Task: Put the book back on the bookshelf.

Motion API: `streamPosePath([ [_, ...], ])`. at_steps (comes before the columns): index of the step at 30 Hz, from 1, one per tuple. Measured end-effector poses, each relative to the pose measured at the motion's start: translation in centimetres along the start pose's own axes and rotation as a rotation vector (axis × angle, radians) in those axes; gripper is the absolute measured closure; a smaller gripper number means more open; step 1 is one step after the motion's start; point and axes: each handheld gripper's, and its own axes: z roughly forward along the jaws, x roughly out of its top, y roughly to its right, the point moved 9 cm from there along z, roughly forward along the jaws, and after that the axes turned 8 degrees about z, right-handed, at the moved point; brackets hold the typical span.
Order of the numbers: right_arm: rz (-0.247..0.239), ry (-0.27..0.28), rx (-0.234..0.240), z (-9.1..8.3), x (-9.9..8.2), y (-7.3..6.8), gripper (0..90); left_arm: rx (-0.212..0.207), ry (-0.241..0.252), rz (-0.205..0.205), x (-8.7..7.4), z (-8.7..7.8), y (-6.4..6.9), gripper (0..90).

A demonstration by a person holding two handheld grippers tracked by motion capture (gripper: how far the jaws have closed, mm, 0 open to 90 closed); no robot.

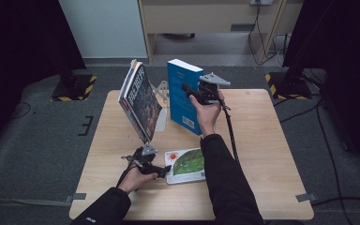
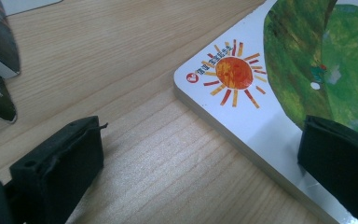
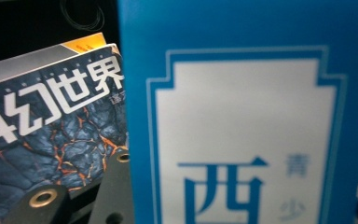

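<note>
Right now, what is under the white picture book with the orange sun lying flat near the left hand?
The white picture book lies flat on the light wooden table; bare wood borders its edge. What its cover hides cannot be seen.

The high view is dim at its sides and corners, with even light from above on the pale desk and soft shadows. In the right gripper view the blue book, right before the gripper, is blurred. The left gripper view is bright and sharper, its near jaws soft

Blue book with white panel; dark book veined orange; white picture book with green leaf, orange sun.
</note>
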Motion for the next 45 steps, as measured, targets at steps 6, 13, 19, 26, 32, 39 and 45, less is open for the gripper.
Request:
streamPosePath([
  [6,0.000,0.006,-0.028,1.2,-0.9,0.7,61.3,0.000,0.000,0.000,0.0,0.0,0.0,0.0],
  [13,-0.018,-0.003,-0.051,2.1,-1.8,1.2,61.3,0.002,0.000,0.001,0.0,0.0,0.0,0.0],
  [19,-0.041,-0.016,-0.065,2.7,-2.8,1.1,61.2,0.000,0.000,0.000,0.0,0.0,0.0,0.0],
  [26,-0.053,0.000,-0.047,2.0,-3.2,1.2,61.0,0.001,0.000,0.000,0.0,0.0,0.0,0.0],
  [32,-0.064,-0.025,-0.062,0.4,-3.7,2.1,60.7,0.002,0.000,0.001,0.0,0.0,0.0,0.0],
  [39,-0.064,-0.034,-0.069,-1.1,-4.7,3.2,60.5,0.001,0.000,0.000,0.0,0.0,0.0,0.0],
  [45,-0.067,-0.026,-0.058,-1.2,-4.9,2.7,60.5,0.001,0.000,0.000,0.0,0.0,0.0,0.0],
])
